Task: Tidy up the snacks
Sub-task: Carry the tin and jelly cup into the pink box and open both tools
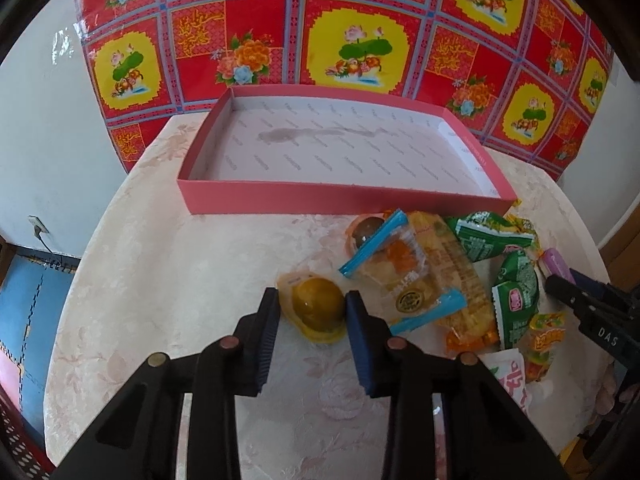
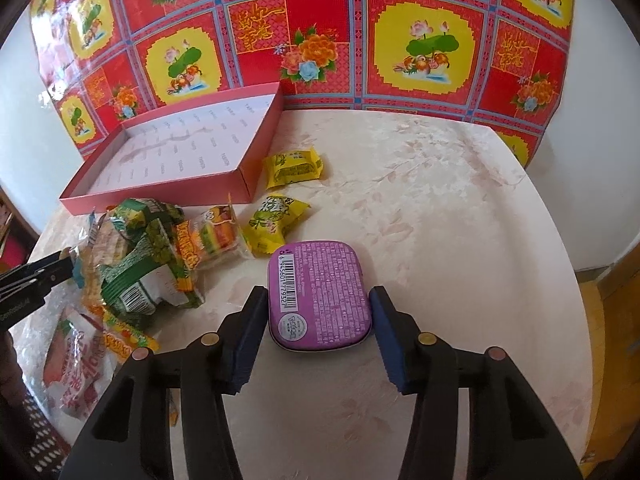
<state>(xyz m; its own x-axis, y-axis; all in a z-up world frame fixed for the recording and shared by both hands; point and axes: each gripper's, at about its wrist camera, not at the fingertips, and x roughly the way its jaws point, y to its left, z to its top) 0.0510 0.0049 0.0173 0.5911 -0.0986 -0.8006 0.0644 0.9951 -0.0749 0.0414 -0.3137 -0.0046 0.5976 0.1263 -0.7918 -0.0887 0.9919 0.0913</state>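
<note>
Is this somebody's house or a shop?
Probably a room in a home: a table with a flowery cloth, a bright red patterned sheet on the wall, and a wall socket.

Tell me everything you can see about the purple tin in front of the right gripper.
The purple tin is a flat rounded rectangle, seemingly metal, with a slightly domed face and a lip round its edge. That face shows dense white print, a white barcode label at the far left corner and a round sticker near the front. It lies flat on the pale floral tablecloth, apart from the snack packets. The right gripper straddles its near half, the left pad against its side and the right pad at its edge.
</note>
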